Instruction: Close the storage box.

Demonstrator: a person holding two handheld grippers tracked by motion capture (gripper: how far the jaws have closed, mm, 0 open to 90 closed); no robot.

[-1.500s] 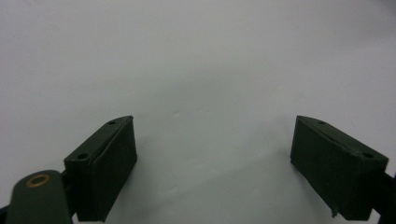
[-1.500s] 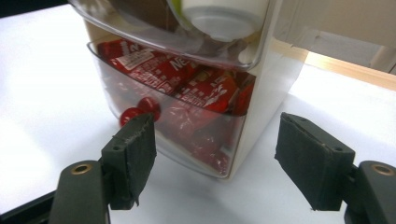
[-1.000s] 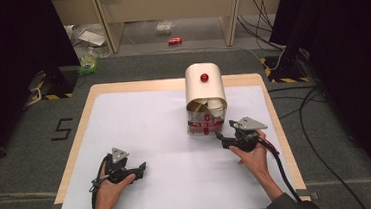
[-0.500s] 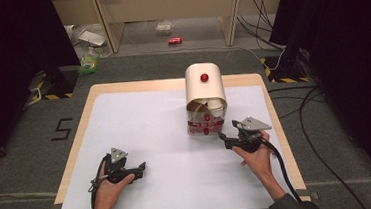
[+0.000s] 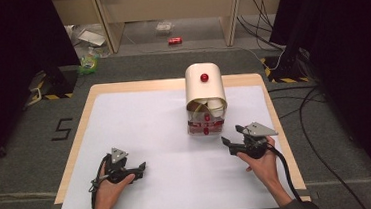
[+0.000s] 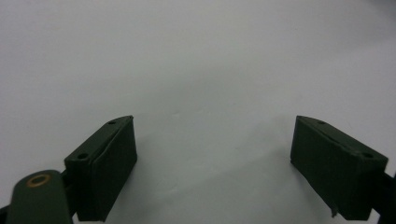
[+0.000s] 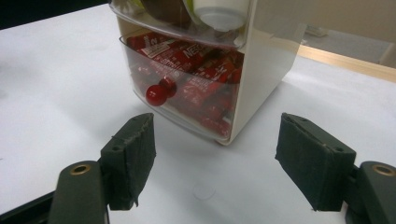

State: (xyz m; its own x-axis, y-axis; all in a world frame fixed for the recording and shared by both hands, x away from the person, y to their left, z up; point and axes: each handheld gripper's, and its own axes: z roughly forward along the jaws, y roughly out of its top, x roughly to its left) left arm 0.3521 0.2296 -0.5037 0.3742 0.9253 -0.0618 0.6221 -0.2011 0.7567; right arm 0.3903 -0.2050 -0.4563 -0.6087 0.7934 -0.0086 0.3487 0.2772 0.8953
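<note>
A white sheet (image 5: 150, 132) covers the wooden table (image 5: 81, 112), which stands on dark grey carpet with cables trailing at the right.

The right gripper (image 5: 228, 142) rests near the table's right edge, held in the person's right hand (image 5: 259, 159). Its jaws are spread wide with nothing between them, and they point left and slightly away from the person, toward the front corner of the small drawer cabinet (image 5: 206, 90). In the right gripper view the cabinet (image 7: 261, 70) stands just beyond the jaws, near but apart from them.

The cabinet is cream-coloured with a rounded top, its long axis running away from the person and its drawer fronts facing the person. The lower clear drawer (image 7: 187, 100), filled with red packets, carries a red round knob (image 7: 156, 94) that sits ahead of the left jaw in that view. Another red knob (image 5: 204, 77) shows on the cabinet's top.

The left gripper (image 5: 139, 167) lies well apart from the cabinet, at the near left of the sheet, in the left hand (image 5: 110, 186). Its jaws stand wide open over bare white sheet (image 6: 196, 70).
</note>
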